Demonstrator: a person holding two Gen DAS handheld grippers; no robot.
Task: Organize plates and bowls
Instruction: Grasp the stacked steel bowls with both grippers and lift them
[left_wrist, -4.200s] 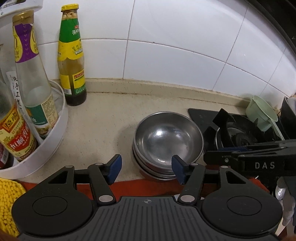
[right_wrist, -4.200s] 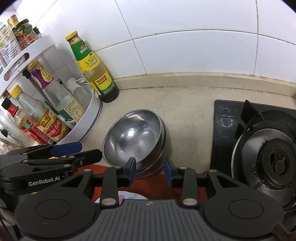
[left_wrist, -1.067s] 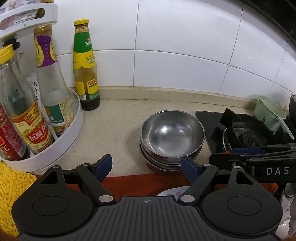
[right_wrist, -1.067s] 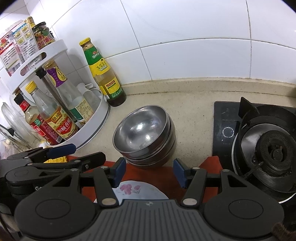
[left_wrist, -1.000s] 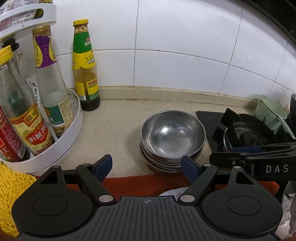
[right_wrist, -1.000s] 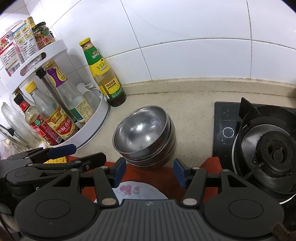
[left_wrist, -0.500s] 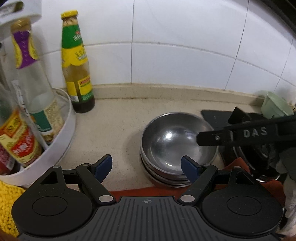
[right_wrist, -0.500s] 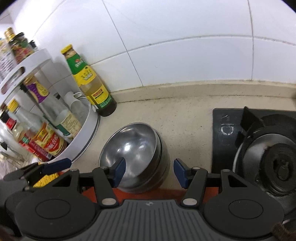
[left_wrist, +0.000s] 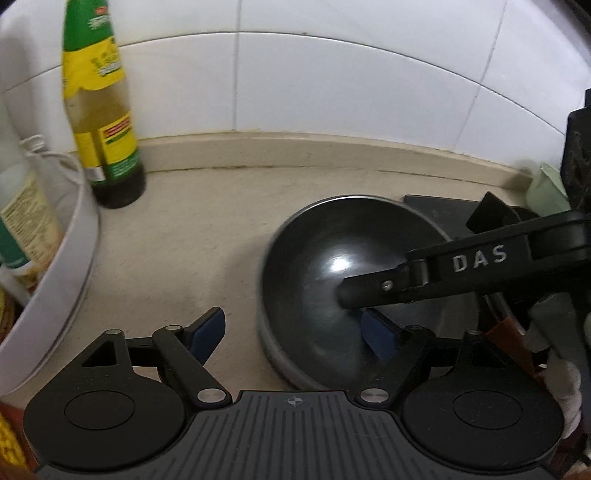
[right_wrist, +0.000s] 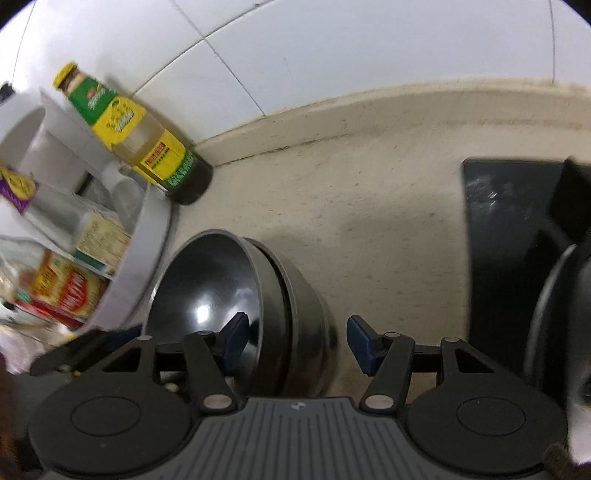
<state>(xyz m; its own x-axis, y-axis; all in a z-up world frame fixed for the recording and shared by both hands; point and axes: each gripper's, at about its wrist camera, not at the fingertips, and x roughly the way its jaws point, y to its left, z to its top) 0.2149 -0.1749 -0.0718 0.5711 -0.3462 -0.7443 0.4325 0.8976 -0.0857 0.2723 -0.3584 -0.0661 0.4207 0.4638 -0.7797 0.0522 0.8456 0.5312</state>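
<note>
A stack of steel bowls (left_wrist: 332, 266) stands on the beige counter; it also shows in the right wrist view (right_wrist: 236, 302). My left gripper (left_wrist: 295, 332) is open, its right pad inside the top bowl and its left pad outside the stack's left wall. My right gripper (right_wrist: 299, 341) is open, its left pad inside the top bowl and its right pad outside the stack's right wall. The right gripper's black finger (left_wrist: 443, 273) crosses over the bowl in the left wrist view.
A green and yellow sauce bottle (left_wrist: 103, 110) stands by the tiled wall. A white round rack (left_wrist: 62, 258) with several bottles is at the left. A black gas hob (right_wrist: 517, 236) lies at the right. A pale green cup (left_wrist: 546, 184) sits far right.
Both grippers have moved forward and down onto the bowl stack; each now straddles a side of the rim. Both stay open. The red mat and flowered plate have left view.
</note>
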